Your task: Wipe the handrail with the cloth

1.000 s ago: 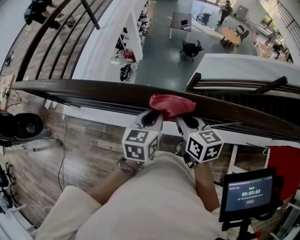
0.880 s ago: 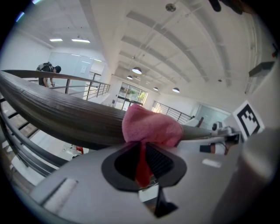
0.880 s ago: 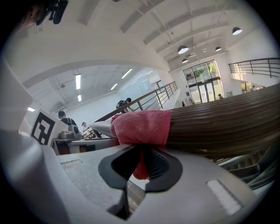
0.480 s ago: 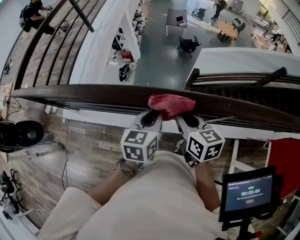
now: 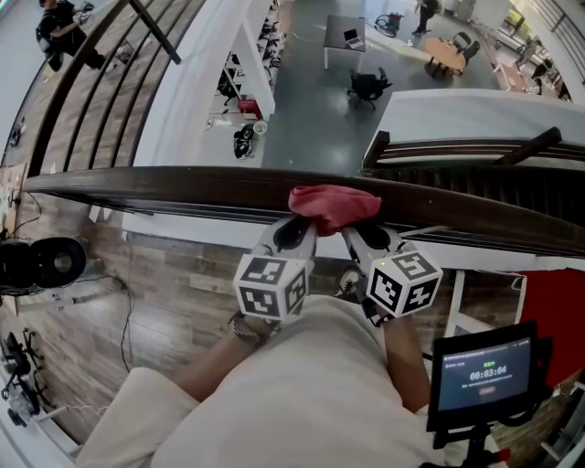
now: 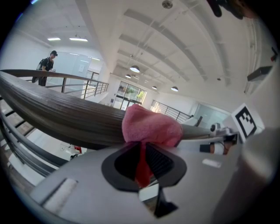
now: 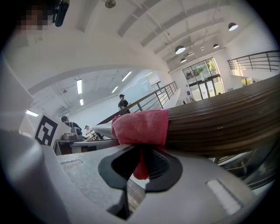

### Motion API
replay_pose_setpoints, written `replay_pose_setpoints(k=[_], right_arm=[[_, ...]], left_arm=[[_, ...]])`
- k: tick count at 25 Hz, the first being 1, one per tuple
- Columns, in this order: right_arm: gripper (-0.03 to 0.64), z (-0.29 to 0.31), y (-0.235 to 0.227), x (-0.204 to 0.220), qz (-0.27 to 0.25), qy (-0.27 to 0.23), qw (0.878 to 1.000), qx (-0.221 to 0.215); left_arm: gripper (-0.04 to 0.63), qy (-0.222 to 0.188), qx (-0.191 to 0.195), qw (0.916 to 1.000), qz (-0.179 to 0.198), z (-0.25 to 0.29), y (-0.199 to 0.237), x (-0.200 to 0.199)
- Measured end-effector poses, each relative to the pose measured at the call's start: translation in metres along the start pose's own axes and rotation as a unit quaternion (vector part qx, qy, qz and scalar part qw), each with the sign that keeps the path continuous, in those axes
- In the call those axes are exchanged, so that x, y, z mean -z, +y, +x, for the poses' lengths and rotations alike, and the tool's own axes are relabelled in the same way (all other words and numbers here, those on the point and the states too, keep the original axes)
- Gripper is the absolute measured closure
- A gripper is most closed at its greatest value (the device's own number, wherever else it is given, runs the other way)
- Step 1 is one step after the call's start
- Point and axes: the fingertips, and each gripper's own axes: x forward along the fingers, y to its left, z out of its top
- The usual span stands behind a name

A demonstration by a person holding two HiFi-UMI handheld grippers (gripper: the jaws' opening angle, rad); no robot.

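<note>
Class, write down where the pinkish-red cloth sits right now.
In the head view the pinkish-red cloth is draped over the dark wooden handrail near centre, pinched from the near side by the left gripper and right gripper.

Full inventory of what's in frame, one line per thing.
handrail: one, dark brown wood, runs across in front of the person
cloth: one, red, draped over the handrail, middle
screen: one, black, shows a timer, lower right
desk: one, grey, on the floor below, top middle
chair: one, black, beside that desk
bystander: one, dark clothes, top left at the far railing
left tongs: one, grey, shut on the cloth's left end
right tongs: one, grey, shut on the cloth's right end
marker cubes: two, black and white, one on each tongs
</note>
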Motion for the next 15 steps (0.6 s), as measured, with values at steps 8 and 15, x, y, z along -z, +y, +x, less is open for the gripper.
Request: replay_pose_setpoints(k=[8,15], right_arm=[[0.586,-0.02,-0.009,0.005,0.02,0.002,0.999,-0.026],[0.584,-0.035,-0.027,-0.007,0.031,-0.004,0.999,-0.035]], left_arm=[[0.545,-0.011,-0.008,0.9983,-0.057,0.0,-0.016,0.008],[0.545,-0.014,-0.021,0.9977,-0.063,0.015,-0.036,0.001]])
